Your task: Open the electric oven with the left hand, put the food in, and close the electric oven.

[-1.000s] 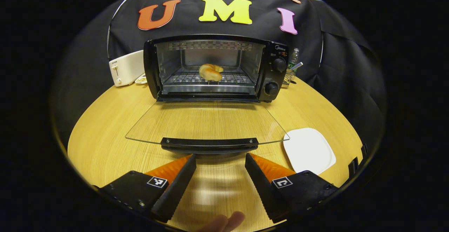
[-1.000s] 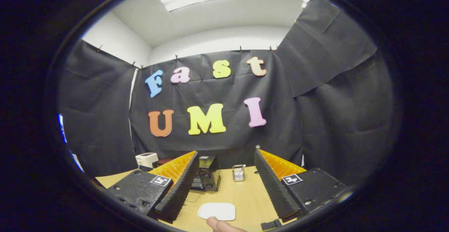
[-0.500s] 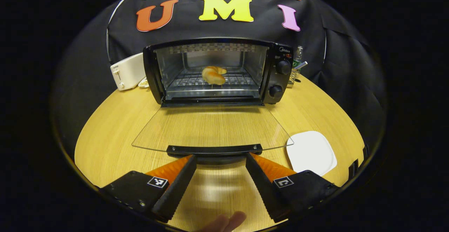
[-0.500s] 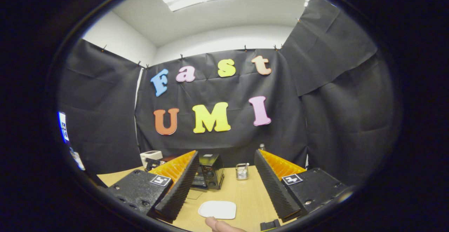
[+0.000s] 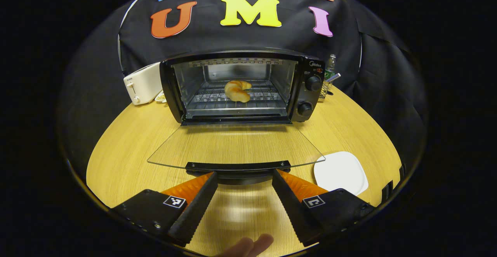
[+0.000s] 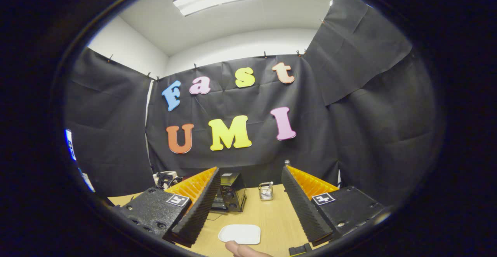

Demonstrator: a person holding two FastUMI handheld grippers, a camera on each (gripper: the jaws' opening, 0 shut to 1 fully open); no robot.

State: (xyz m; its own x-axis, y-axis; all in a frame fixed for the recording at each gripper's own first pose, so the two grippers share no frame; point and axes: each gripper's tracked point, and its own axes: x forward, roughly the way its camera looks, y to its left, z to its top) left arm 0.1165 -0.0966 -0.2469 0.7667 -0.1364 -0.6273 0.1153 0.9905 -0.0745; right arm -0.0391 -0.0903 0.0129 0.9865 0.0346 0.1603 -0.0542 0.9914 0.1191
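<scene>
Oven (image 5: 240, 86) sits at 12 o'clock in the left gripper view, at the far side of the wooden table (image 5: 124, 148), w/ its glass door (image 5: 233, 144) folded down flat toward us. Croissant (image 5: 237, 90) already lies on the wire rack (image 5: 217, 96) inside, so we judge food-in is done & only closing is left.

Door handle (image 5: 237, 167), a dark bar along the door's near edge, is where we'd take hold. Left gripper (image 5: 242, 179) is spread wide, grasping nothing, fingertips just below the bar at about 6 o'clock of the door; whether they touch it we can't tell. We reckon the door is stiff, hinged at the back, fairly light but glass, so fragile: lift from under the bar's middle, swing up & ease it shut, no slamming. Smooth glass would be slippery, so stay on the bar.

Outward: white plate (image 5: 341, 167) at 4 o'clock of the door, bare. Toaster (image 5: 141, 83) at 9 o'clock of the oven. Two knobs (image 5: 312, 83) on the oven's right panel.

Right gripper (image 6: 250, 198) is held back & high, fingers parted, nothing between them; in its view the oven (image 6: 229, 197) is small at 6 o'clock, plate (image 6: 239, 234) nearer.
</scene>
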